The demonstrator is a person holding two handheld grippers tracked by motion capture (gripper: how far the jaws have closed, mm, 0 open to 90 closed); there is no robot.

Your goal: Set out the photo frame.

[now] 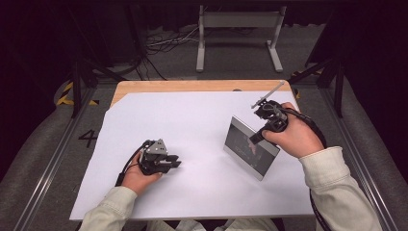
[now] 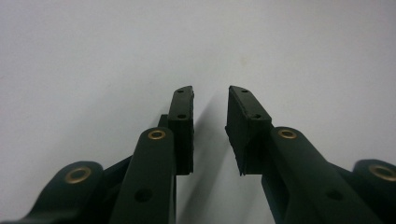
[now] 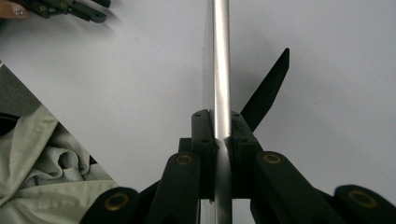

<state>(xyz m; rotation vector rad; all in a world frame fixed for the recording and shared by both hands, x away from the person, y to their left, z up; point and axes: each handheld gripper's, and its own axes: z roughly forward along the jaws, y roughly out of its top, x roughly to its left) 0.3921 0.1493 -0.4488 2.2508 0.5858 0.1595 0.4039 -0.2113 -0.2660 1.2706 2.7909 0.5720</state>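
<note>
A silver-edged picture frame [image 1: 245,156] with dark glass stands tilted on the white sheet [image 1: 192,120], right of centre. My right gripper [image 1: 254,138] is shut on its upper edge. In the right gripper view the jaws [image 3: 220,116] pinch the frame's silver rim [image 3: 221,56], and a black prop flap [image 3: 268,88] sticks out from the frame's back. My left gripper [image 1: 174,161] rests low over the sheet at the left, apart from the frame. In its own view the left gripper [image 2: 211,93] stands open with only white paper between the pads.
The white sheet covers most of a wooden table [image 1: 192,85]. A metal stand [image 1: 238,29] and cables lie on the floor beyond the far edge. Grey rails [image 1: 57,149] run along both sides of the table.
</note>
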